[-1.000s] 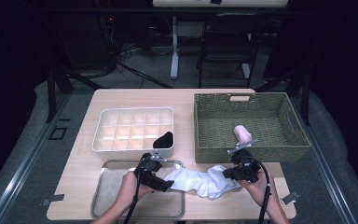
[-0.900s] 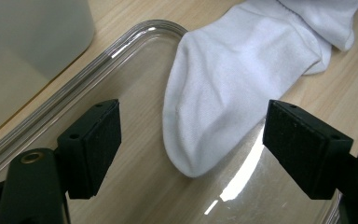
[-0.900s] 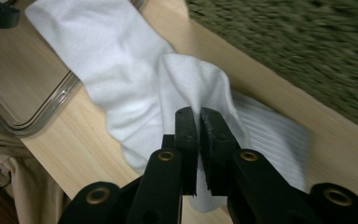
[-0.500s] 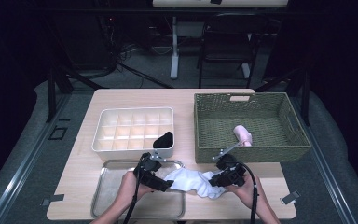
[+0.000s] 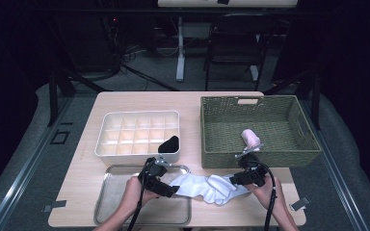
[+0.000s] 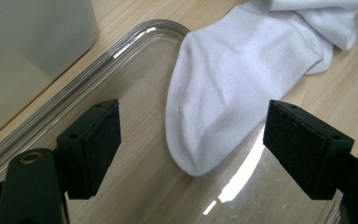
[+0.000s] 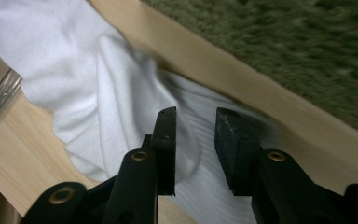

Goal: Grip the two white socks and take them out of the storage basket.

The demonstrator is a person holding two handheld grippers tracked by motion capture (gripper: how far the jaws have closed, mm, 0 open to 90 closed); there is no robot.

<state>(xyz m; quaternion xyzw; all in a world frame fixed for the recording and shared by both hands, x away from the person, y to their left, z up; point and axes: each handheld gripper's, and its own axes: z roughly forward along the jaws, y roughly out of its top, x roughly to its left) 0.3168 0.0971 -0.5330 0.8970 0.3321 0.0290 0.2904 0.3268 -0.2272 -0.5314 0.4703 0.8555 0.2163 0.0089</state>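
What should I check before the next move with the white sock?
1. Left tongs open: ok.
2. Sock toe between the left jaws, untouched by the pads: ok.
3. Toe lies over the tray edge, rest on the table: ok.
4. Right tongs, jaws just opening, small gap, sock below: ok.
5. Right pads free of the fabric: cannot tell.
6. Basket stands close behind the right tongs: ok.

The left gripper (image 6: 189, 144) has its jaws spread wide, pads clear of everything. Between them lies the toe of a white sock (image 6: 233, 79), resting on a metal tray (image 6: 135, 60); the rest runs onto the wooden table (image 6: 349, 93). A white box (image 6: 32, 32) stands beside the tray.
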